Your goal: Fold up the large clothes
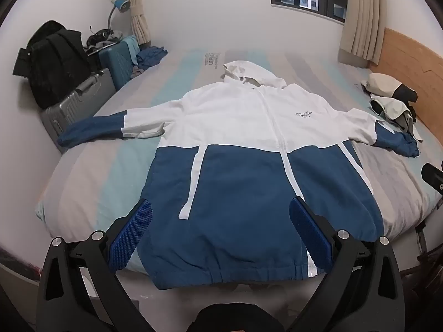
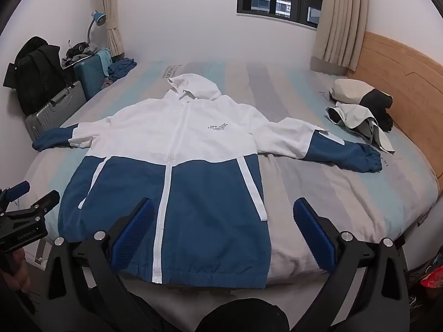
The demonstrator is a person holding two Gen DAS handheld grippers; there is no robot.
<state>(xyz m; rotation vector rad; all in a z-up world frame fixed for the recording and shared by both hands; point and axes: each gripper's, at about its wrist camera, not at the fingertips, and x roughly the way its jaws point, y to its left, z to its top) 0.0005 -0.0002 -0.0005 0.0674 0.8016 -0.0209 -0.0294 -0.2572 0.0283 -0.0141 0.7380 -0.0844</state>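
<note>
The jacket (image 1: 249, 166) lies flat and face up on the bed (image 1: 91, 182), with the hood far from the person and the hem at the near edge of the bed. Its long axis runs straight away from the fingers. Both sleeves lie stretched out sideways from the jacket. The left gripper (image 1: 220, 232) hovers above the hem, fingers spread wide and holding nothing. The right gripper (image 2: 221, 232) hovers above the hem's right corner, also spread and empty. Each sleeve is nearer to the gripper on its own side, so I think a sleeve fold comes first.
</note>
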